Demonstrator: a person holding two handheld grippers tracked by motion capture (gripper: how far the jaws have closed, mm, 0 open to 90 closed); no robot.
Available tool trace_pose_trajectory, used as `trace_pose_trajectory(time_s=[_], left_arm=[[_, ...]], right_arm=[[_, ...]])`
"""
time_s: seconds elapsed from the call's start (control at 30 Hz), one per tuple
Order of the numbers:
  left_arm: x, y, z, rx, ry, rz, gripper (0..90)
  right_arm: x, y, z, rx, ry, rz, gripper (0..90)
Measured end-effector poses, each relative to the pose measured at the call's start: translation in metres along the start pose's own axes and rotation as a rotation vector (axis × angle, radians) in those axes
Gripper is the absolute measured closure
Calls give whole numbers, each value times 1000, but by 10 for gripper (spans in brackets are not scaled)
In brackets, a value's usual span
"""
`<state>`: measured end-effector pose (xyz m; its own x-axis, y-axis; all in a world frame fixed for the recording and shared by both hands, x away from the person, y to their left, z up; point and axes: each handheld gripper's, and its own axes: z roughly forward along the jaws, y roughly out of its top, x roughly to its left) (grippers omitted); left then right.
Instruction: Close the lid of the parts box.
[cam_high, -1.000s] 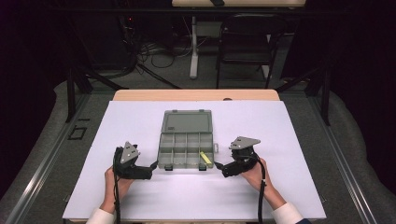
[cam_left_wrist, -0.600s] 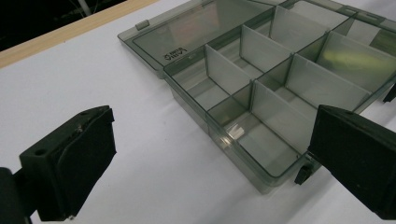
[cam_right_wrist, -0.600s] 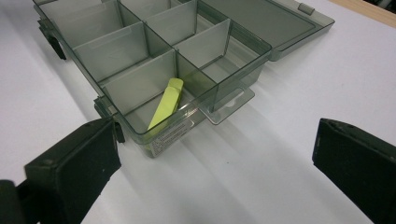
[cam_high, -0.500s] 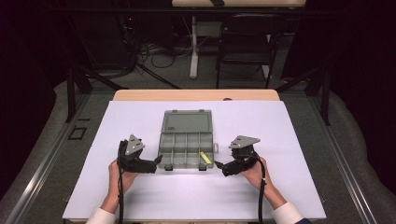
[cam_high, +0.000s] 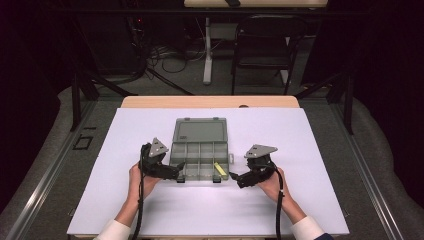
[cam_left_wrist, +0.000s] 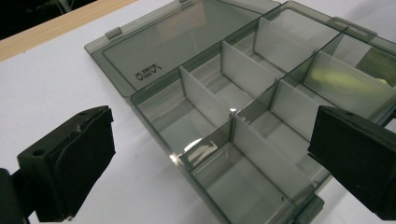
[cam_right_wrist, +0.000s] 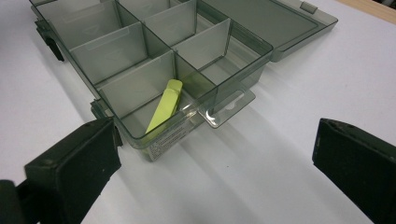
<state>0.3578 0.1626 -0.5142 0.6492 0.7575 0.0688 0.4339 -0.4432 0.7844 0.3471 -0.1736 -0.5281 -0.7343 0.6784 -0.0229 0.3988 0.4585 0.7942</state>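
A clear grey compartment box (cam_high: 200, 152) lies on the white table cover, its lid (cam_high: 200, 131) folded flat toward the back. A yellow-green strip (cam_high: 218, 168) leans in the front right compartment, also clear in the right gripper view (cam_right_wrist: 164, 109). My left gripper (cam_high: 179, 168) is at the box's front left corner, open; in its own view (cam_left_wrist: 212, 168) the jaws stand wide on either side of the box's near compartments (cam_left_wrist: 233, 140). My right gripper (cam_high: 234, 176) hovers open just off the front right corner, and its view (cam_right_wrist: 215, 172) has bare table between the jaws.
The white cover (cam_high: 310, 150) spreads wide on both sides and in front of the box. A wooden table edge (cam_high: 210, 101) runs along the back. Beyond it stand a black chair (cam_high: 262, 45) and cables on the floor. A clear hang tab (cam_right_wrist: 227, 108) sticks out of the box's right side.
My left gripper has moved right and slightly forward, up to the box's front left corner. The right gripper has barely shifted.
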Motion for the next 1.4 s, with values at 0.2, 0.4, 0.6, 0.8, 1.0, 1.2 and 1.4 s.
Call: trace_pose_trajectory(time_s=[0.2,0.4,0.6,0.8,1.0,1.2,1.4], left_arm=[[-2,6,10,5,-14,1,42],[-3,8,18,29,-20,10,126],[-5,8,26,48,-29,13,180],[-6,8,32,65,-33,18,240],[-7,7,37,76,-36,19,312],[-8,3,42,91,-47,13,409],[-8,2,43,92,-62,11,463]], right_arm=[[0,0,0,2,-1,-3,0],[0,-1,1,13,2,-6,0],[1,0,1,11,0,-7,0],[0,-1,3,19,3,-7,0],[2,-1,3,18,6,-9,0],[2,-2,4,23,5,-12,0],[2,-3,5,20,7,-13,0]])
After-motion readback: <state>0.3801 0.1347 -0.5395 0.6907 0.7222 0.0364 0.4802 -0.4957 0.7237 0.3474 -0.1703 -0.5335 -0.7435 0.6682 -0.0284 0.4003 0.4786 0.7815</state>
